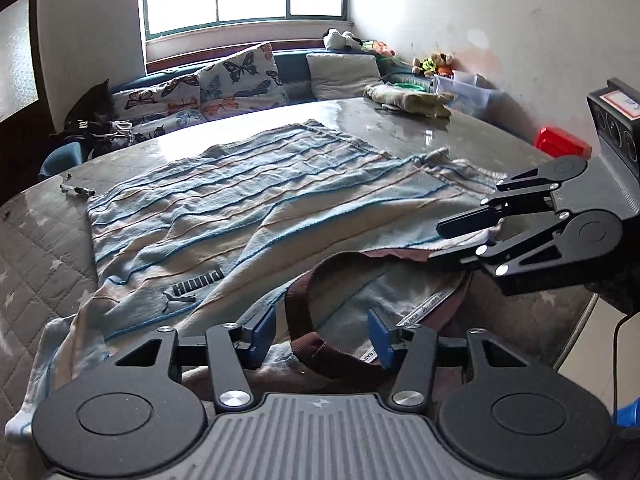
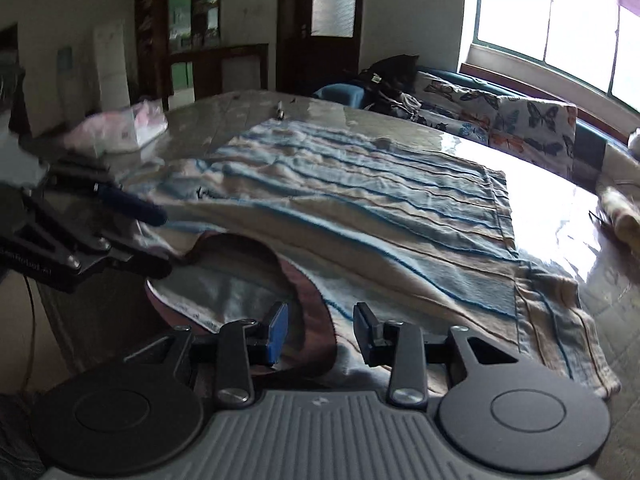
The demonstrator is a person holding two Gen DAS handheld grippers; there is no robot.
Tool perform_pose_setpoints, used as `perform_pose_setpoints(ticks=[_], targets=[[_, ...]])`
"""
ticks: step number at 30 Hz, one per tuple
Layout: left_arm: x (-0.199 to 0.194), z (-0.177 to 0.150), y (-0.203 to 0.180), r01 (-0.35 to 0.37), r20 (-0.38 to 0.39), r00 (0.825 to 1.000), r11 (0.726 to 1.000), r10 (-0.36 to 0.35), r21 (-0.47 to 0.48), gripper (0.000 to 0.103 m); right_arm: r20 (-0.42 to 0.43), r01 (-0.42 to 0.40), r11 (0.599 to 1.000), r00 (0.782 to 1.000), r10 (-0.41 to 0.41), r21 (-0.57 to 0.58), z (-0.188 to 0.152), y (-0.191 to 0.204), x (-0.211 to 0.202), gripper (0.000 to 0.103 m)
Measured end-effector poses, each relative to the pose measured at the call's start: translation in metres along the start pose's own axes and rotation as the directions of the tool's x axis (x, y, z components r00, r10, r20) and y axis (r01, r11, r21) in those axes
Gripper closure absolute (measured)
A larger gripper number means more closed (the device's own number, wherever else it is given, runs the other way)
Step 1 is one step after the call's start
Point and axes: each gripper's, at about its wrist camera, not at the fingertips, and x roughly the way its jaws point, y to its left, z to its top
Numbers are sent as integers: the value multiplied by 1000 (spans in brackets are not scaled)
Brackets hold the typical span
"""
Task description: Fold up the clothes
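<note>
A blue and beige striped T-shirt (image 1: 248,200) (image 2: 360,200) with a black logo lies spread on the glossy table (image 1: 400,128) (image 2: 540,168). Its brown collar (image 1: 304,320) (image 2: 308,320) faces me at the near edge. My left gripper (image 1: 322,336) (image 2: 162,242) stands open at the collar's left shoulder side. The collar band passes between its blue pads (image 1: 264,332), with gaps on both sides. My right gripper (image 2: 320,332) (image 1: 448,240) is open at the other shoulder. Collar and shirt fabric lie between its pads (image 2: 276,332) without being pinched.
A small pen-like item (image 1: 78,190) lies beyond the shirt's far left corner. Folded beige cloth (image 1: 412,98) sits at the far right of the table, and a pink packet (image 2: 120,128) at its left edge. Behind stands a bench with butterfly cushions (image 1: 224,84). A red box (image 1: 562,142) is off to the right.
</note>
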Motion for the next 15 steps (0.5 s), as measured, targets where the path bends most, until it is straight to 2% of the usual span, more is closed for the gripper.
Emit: perform_pose_setpoints(ticks=[3,5,7,8,10,13,15], targets=[[5,-3,-2,10,-18,1000,1000,-9,19,55,-23,5,1000,1000,-5,-22,-2,6,6,70],[8,-5,-1,6,-31,1000,1000,-5,25,64,-28,20,999,999,-21,-36,-4,8,9,74],[9,-6,2,3,-36,999,1000,-2,19,80,-30,36,999,999,-37,-38,-5,8,9,83],[9,-7,3,2,-39,999,1000,-1,16,85,-30,35,999,999,-36,-30,-5,6,9,83],[6,-7,3,5,-34,999,1000,-4,22,95,-23,41,999,999,-41,-25,-6,5,7,91],[-8,-7,1,27,-9,1000,999,-27,32,102,0,40,999,999,-40,-25,-6,4,-3,96],[-19,-8,-1,49,13,999,998,-49,41,102,13,29,999,1000,-28,-25,-7,3,-14,96]])
